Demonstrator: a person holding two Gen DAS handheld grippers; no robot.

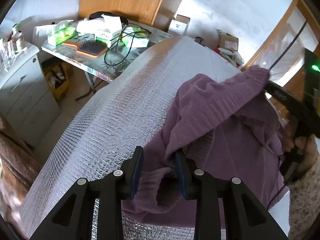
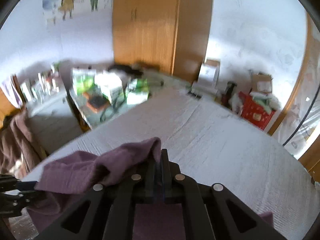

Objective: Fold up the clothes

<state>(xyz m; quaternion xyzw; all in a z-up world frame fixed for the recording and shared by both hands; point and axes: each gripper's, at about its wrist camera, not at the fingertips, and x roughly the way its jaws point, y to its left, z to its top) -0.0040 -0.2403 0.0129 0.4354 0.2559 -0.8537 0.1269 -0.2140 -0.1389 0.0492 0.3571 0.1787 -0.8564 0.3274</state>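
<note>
A purple knit sweater [image 1: 220, 110] lies bunched on the silver quilted mat [image 1: 120, 110] that covers the table. My left gripper [image 1: 159, 160] hangs over its near edge. The jaws stand apart with a rolled fold of the sweater between them, and the pads do not clamp it. My right gripper [image 2: 160, 160] is shut on an edge of the sweater [image 2: 90, 170] and holds it lifted above the mat [image 2: 200, 140]. From the left wrist, that raised ribbed edge runs up to the right gripper [image 1: 267, 82], held by a hand [image 1: 300, 146] in a floral sleeve.
A cluttered side table [image 1: 66, 54] with a hairbrush [image 1: 90, 49], boxes and cables stands at the far left of the mat. A white drawer cabinet [image 1: 24, 84] and brown cloth [image 1: 12, 150] are at the left. A wooden wardrobe [image 2: 160, 30] and red crate [image 2: 256, 114] stand behind.
</note>
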